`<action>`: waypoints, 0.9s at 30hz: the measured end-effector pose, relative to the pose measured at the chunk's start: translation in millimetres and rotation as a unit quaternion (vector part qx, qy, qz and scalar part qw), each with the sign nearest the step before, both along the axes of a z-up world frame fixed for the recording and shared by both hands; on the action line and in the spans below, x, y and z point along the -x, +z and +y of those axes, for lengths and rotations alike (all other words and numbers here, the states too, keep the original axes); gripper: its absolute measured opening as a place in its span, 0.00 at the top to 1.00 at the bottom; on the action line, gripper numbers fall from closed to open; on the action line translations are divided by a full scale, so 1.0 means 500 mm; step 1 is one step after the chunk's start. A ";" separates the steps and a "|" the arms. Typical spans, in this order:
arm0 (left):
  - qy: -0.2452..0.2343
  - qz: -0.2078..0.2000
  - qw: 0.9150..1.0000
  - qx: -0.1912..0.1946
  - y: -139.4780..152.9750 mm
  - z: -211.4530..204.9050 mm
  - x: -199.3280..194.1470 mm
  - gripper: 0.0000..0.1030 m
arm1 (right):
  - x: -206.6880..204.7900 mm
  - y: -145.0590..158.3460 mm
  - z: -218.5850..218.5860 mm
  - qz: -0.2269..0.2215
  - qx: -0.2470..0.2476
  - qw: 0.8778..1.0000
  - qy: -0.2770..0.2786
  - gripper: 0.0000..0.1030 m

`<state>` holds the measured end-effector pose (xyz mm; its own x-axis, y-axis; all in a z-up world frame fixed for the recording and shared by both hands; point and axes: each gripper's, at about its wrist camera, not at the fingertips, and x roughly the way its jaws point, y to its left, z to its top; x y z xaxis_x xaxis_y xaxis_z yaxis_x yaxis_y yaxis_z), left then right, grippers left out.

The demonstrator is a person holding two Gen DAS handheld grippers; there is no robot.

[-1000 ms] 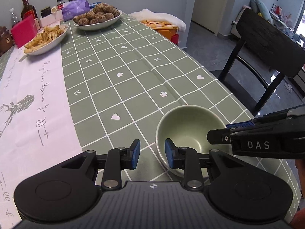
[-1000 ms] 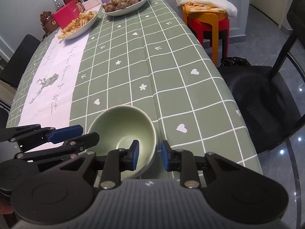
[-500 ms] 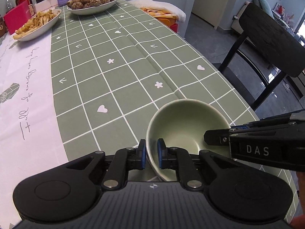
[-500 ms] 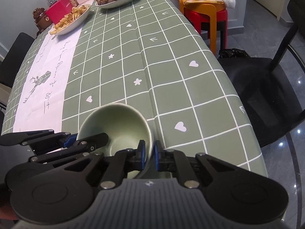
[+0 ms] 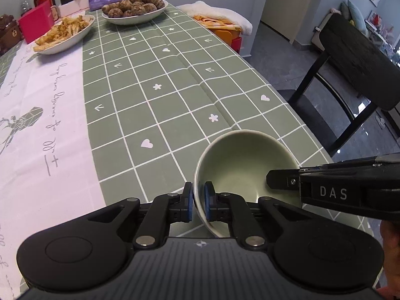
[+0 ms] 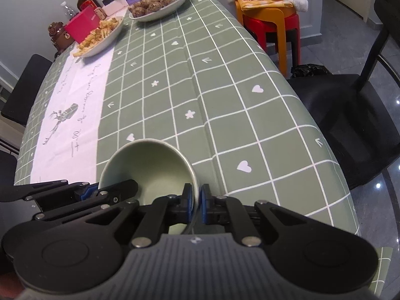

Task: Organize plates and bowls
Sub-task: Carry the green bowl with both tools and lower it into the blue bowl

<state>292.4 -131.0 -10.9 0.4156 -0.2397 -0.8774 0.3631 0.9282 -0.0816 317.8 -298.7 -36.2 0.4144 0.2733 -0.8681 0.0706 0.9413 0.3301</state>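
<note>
A pale green bowl is near the table's front right corner, also in the right wrist view. My left gripper is shut on the bowl's left rim, one pad inside and one outside. My right gripper is shut on the bowl's right rim the same way. The bowl looks held a little above the green checked tablecloth, tilted slightly away from me. The right gripper's body crosses the lower right of the left wrist view.
At the far end stand a white dish of fries, a white dish of brown round food, bottles, jars and a pink box. A black chair stands to the right. Orange and red stools stand beyond.
Both grippers closed onto opposite sides of the bowl's rim. The bowl has since come up a little and both views have risen with it.
</note>
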 end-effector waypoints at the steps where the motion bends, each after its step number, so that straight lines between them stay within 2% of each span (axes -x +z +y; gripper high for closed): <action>1: 0.002 -0.001 1.000 0.000 0.007 0.003 0.005 0.91 | 0.005 0.007 0.002 -0.004 -0.002 1.000 0.003 0.96; 7: 0.017 -0.016 1.000 -0.020 0.066 0.008 0.056 0.91 | 0.051 0.056 0.014 -0.028 -0.012 0.999 0.024 0.96; 16: 0.032 -0.030 0.999 -0.030 0.161 0.021 0.147 0.91 | 0.146 0.142 0.021 -0.066 -0.032 0.996 0.047 0.96; 21: 0.042 -0.014 0.999 0.001 0.195 0.048 0.206 0.90 | 0.206 0.190 0.022 -0.075 -0.029 0.994 0.075 0.96; 27: 0.046 0.005 0.999 0.004 0.213 0.065 0.281 0.89 | 0.280 0.216 0.042 -0.075 -0.012 0.990 0.117 0.96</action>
